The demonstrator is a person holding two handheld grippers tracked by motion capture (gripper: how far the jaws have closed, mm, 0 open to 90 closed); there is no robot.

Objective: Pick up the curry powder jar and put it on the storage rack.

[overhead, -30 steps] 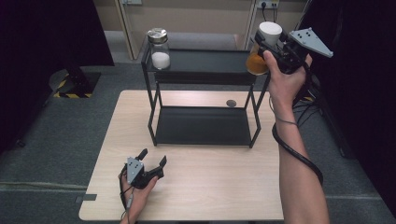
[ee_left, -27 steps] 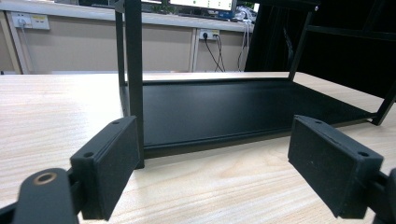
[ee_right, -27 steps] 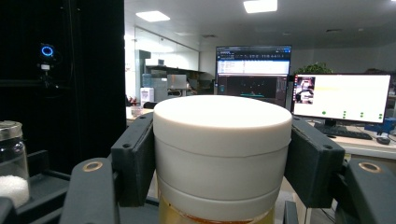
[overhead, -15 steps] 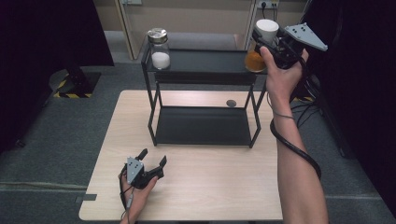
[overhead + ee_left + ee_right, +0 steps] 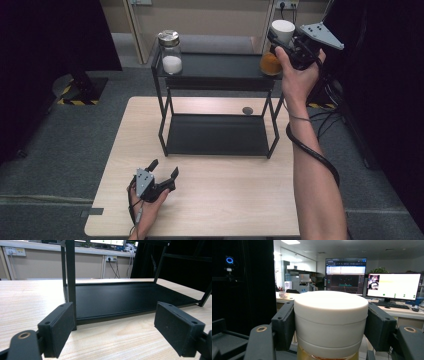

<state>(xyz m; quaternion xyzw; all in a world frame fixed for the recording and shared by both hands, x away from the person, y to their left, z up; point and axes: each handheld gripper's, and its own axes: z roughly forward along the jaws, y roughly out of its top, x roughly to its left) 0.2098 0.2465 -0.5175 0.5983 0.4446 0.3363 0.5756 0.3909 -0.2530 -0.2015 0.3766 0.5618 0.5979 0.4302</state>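
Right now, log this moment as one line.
right gripper: shut on white lid of orange jar | left gripper: open, on table

The left gripper point(image 5: 162, 172) rests low with jaws apart; the right gripper point(image 5: 281, 36) is raised, clamped.

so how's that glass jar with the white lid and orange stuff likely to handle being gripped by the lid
The white-lidded glass jar probably hangs bottom-heavy, with its orange fill low. The right gripper clamps a smooth lid, so it may slip or twist. Glass: likely fragile.
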